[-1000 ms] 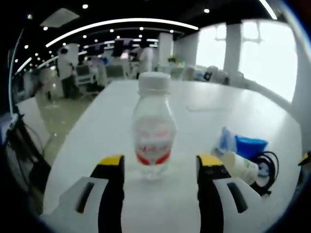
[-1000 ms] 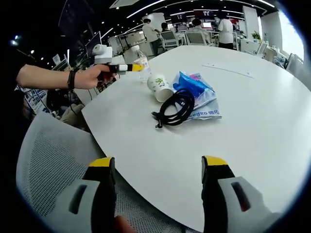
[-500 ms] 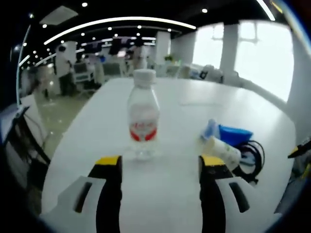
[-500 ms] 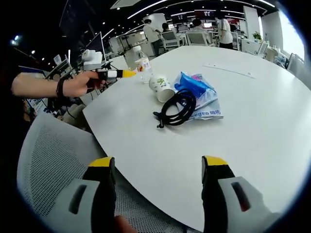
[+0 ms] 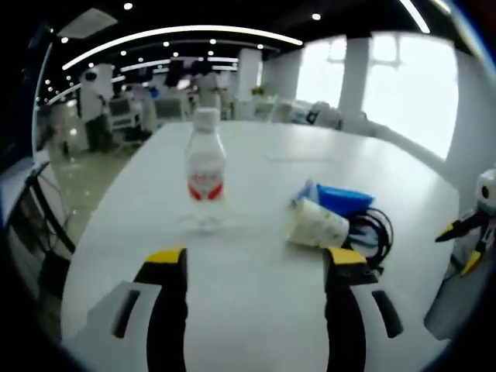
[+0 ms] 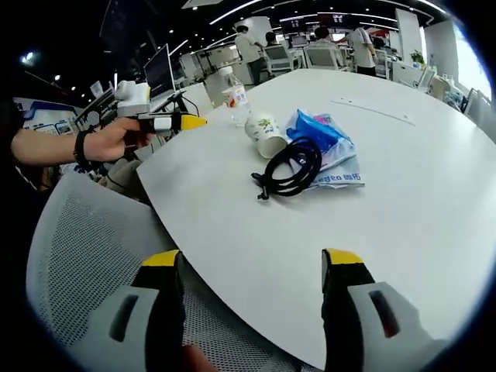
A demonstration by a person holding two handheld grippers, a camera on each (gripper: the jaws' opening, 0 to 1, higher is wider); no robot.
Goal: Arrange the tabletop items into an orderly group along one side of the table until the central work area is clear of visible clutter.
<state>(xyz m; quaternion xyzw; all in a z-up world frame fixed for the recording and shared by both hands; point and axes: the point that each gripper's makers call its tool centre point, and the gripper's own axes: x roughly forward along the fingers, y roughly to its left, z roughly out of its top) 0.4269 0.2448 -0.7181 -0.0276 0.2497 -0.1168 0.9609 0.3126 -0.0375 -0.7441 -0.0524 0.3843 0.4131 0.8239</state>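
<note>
A clear water bottle [image 5: 205,172] with a red label and white cap stands upright on the white table [image 5: 256,294], ahead of my open left gripper [image 5: 254,259] and apart from it. A paper cup [image 5: 318,224] lies on its side beside a blue bag [image 5: 342,198] and a coiled black cable [image 5: 375,230]. In the right gripper view the bottle [image 6: 236,96], cup [image 6: 266,135], blue bag [image 6: 324,147] and cable [image 6: 291,169] sit in a cluster at the far left of the table. My right gripper [image 6: 254,262] is open at the table's near edge. The left gripper [image 6: 172,121] is held off the table's left edge.
A grey mesh chair back [image 6: 77,256] is below the table's near edge. A flat sheet [image 6: 372,111] lies further across the table [image 6: 403,209]. Desks, monitors, chairs and people fill the office behind. The other gripper [image 5: 469,240] enters the left gripper view from the right.
My left gripper has pulled back from the bottle, which now looks smaller and farther off. The bottle stays standing. The right gripper has hardly moved.
</note>
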